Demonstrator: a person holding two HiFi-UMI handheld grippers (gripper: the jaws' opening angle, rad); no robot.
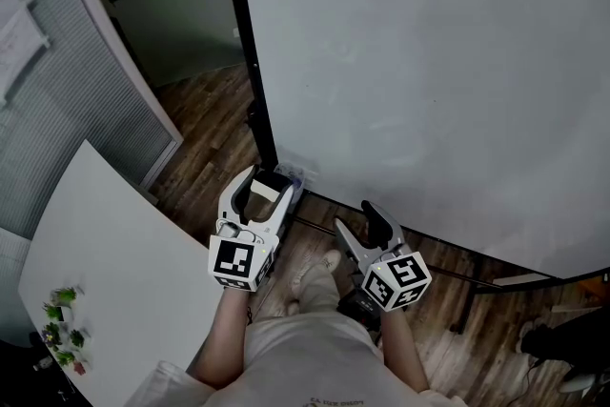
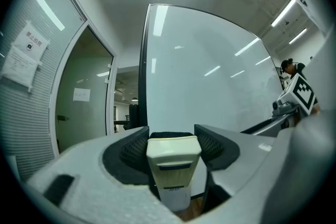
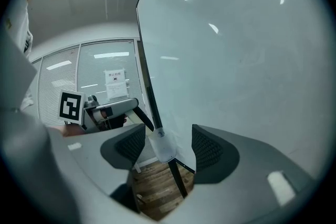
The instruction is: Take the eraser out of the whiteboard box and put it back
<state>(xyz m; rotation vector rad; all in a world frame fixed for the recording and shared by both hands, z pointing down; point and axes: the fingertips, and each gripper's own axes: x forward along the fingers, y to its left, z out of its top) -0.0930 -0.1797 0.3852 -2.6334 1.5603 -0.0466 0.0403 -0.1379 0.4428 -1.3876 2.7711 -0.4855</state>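
A cream eraser (image 1: 264, 192) with a black felt face sits between the jaws of my left gripper (image 1: 259, 196), which is shut on it just in front of the whiteboard's (image 1: 429, 62) lower left corner. In the left gripper view the eraser (image 2: 173, 162) fills the gap between the pads, felt edge pointing away. The small translucent whiteboard box (image 1: 292, 174) hangs on the board's frame right beyond it. My right gripper (image 1: 355, 216) is open and holds nothing; in its view (image 3: 167, 147) the box (image 3: 161, 148) shows between the jaws, farther off, with the left gripper (image 3: 113, 110) beside it.
A white table (image 1: 114, 253) with small green plants (image 1: 62, 329) stands at the left. Wooden floor (image 1: 205, 119) runs under the whiteboard's black stand bar (image 1: 448, 274). A blind-covered glass partition (image 1: 67, 110) and a doorway lie at the back left.
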